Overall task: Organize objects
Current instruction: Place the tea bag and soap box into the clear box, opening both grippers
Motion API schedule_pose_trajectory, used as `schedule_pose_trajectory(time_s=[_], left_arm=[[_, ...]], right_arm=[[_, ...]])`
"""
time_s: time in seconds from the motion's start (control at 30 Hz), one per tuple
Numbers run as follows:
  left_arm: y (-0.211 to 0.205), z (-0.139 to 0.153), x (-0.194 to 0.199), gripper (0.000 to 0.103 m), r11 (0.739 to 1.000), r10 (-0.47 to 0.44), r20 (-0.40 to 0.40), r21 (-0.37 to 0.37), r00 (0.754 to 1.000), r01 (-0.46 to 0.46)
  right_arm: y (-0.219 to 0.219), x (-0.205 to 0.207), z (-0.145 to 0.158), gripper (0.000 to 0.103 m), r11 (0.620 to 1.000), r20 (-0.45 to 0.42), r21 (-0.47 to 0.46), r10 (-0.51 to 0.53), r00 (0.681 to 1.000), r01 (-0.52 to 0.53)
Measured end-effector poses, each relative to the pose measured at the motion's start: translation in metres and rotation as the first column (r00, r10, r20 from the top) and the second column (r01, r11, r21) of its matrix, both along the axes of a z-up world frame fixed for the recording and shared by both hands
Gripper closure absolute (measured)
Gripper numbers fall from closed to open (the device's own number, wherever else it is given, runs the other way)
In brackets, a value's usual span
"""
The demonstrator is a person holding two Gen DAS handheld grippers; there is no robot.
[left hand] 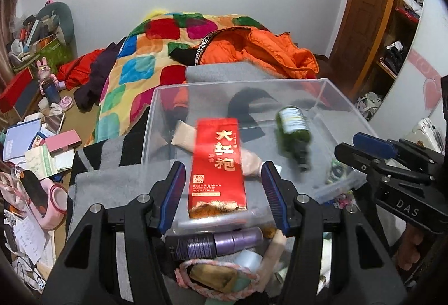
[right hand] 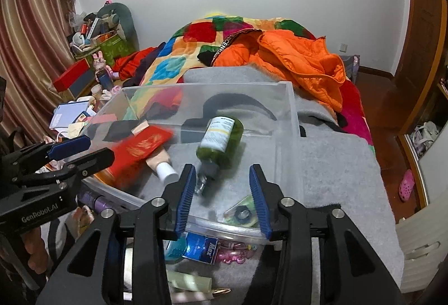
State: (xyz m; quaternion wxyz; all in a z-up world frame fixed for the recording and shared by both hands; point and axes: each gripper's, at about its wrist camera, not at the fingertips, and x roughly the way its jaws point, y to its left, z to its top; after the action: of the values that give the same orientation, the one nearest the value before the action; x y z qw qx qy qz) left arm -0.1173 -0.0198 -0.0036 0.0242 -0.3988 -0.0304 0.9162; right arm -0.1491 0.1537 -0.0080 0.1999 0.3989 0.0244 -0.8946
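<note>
Ahead of my left gripper [left hand: 224, 187], spread and empty, lies the red packet [left hand: 217, 162]; my right gripper [right hand: 222, 194], also spread, tilts over the green bottle [right hand: 221, 141] in the clear bin [right hand: 291, 114].

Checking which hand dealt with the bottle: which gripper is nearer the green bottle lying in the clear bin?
Right. The right gripper hangs open just in front of the green bottle, at its cap end. The left gripper is off to the side, over the red packet.
</note>
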Motion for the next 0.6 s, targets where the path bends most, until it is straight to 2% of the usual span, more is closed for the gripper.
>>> schedule_pose_trajectory(time_s=[0.13, 0.23, 0.37, 0.6], left_arm=[[0.004, 0.007, 0.015, 0.046, 1.0, -0.008, -0.028, -0.015, 1.0, 0.008], [0.009, 0.013, 0.03, 0.046, 0.999, -0.024, -0.045, -0.023, 0.999, 0.023], [0.017, 0.016, 0.054, 0.039, 0.998, -0.06, -0.062, -0.026, 0.996, 0.058], [0.037, 0.005, 0.075, 0.037, 0.992, -0.129, -0.025, 0.004, 0.991, 0.129]], right_arm=[[0.007, 0.013, 0.01, 0.056, 0.999, -0.017, -0.04, 0.01, 1.0, -0.01], [0.01, 0.024, 0.016, 0.056, 0.999, -0.035, -0.046, 0.017, 0.999, -0.018], [0.019, 0.04, 0.018, 0.056, 0.999, -0.037, -0.049, 0.023, 0.999, -0.025], [0.029, 0.062, 0.003, 0.056, 0.999, 0.006, -0.023, 0.04, 0.999, -0.04]])
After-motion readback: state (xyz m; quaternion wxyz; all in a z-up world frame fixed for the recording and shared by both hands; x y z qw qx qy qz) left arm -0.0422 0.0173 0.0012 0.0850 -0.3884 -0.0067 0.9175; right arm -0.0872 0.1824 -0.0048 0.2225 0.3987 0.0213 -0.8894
